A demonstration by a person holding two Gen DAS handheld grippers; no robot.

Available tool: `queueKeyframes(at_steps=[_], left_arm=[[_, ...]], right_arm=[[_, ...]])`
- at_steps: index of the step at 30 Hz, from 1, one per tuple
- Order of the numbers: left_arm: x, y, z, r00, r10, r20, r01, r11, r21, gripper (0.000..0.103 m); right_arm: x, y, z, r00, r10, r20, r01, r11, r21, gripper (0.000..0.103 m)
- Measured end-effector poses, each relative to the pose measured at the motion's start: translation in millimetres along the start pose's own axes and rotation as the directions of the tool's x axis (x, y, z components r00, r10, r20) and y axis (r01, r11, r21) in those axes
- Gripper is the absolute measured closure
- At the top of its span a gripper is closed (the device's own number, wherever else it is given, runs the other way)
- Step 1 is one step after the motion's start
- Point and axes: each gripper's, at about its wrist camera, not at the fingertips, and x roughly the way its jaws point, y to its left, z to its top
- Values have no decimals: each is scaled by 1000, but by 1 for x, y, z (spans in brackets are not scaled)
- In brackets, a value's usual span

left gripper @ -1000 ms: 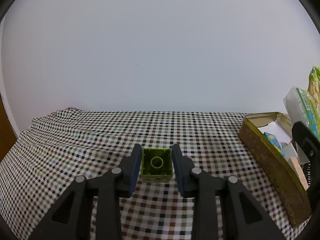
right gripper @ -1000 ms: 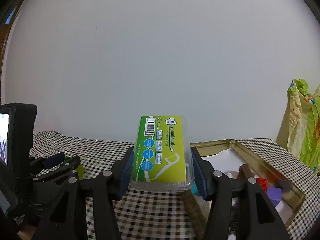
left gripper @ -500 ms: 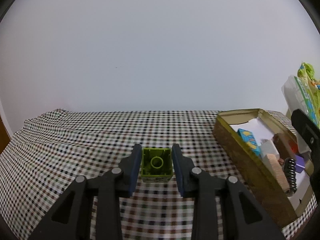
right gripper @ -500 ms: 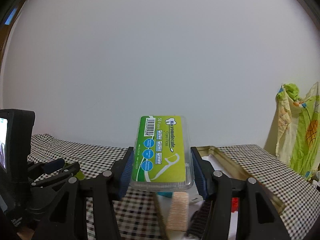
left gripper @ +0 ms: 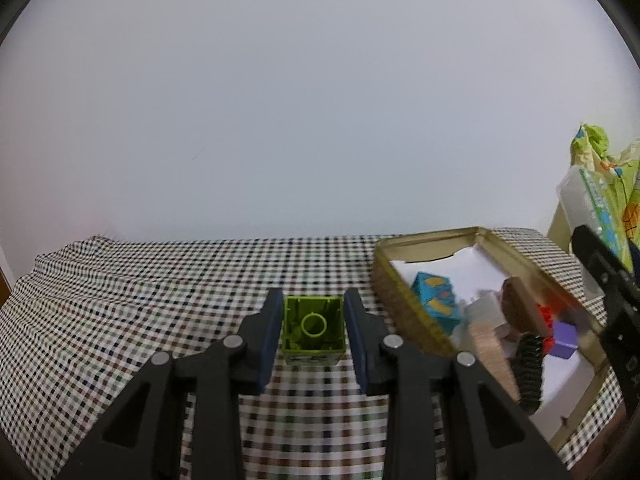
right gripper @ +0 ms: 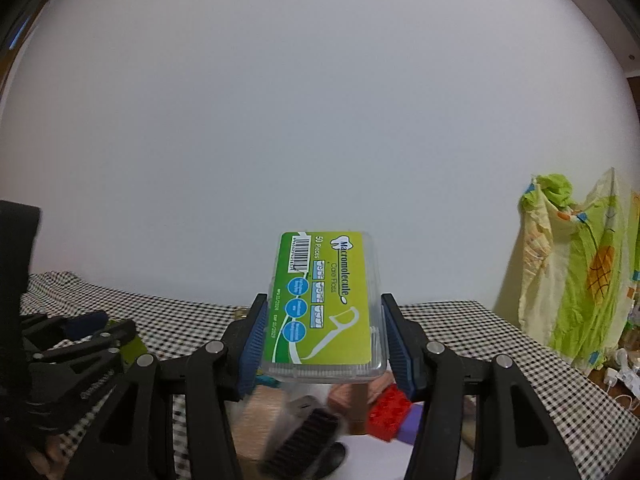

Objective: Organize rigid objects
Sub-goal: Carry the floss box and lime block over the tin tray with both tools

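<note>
Green brick (left gripper: 313,329): clamped between the pads of the left tongs (left gripper: 313,334), hollow underside with its round tube facing the camera, held above the checked cloth of the desk (left gripper: 120,320), just left of the tin.
Floss-pick box (right gripper: 326,306): clear plastic, green label up, long axis running away from the camera along the fingers, far end tilted upward; gripped across its short sides by the right tongs (right gripper: 325,340), above the tin's contents.
Left tongs angled downward; right tongs nearly level.
Gold tin (left gripper: 404,316): open, toward the right edge of the desk; holding a blue block (left gripper: 436,300), purple block (left gripper: 564,340), red brick (right gripper: 388,412), black ribbed piece (right gripper: 304,440), pale pieces blurred.
Yellow-green patterned cloth (right gripper: 576,268): hanging beyond the desk's right edge.
</note>
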Motion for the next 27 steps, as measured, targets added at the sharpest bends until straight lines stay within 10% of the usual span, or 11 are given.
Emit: queueKeyframes(at_steps=[27], left_arm=[[9, -85, 18, 983, -182, -28, 183, 982, 50, 73]], right_arm=[[40, -101, -7, 988, -78, -136, 83, 996, 26, 46]])
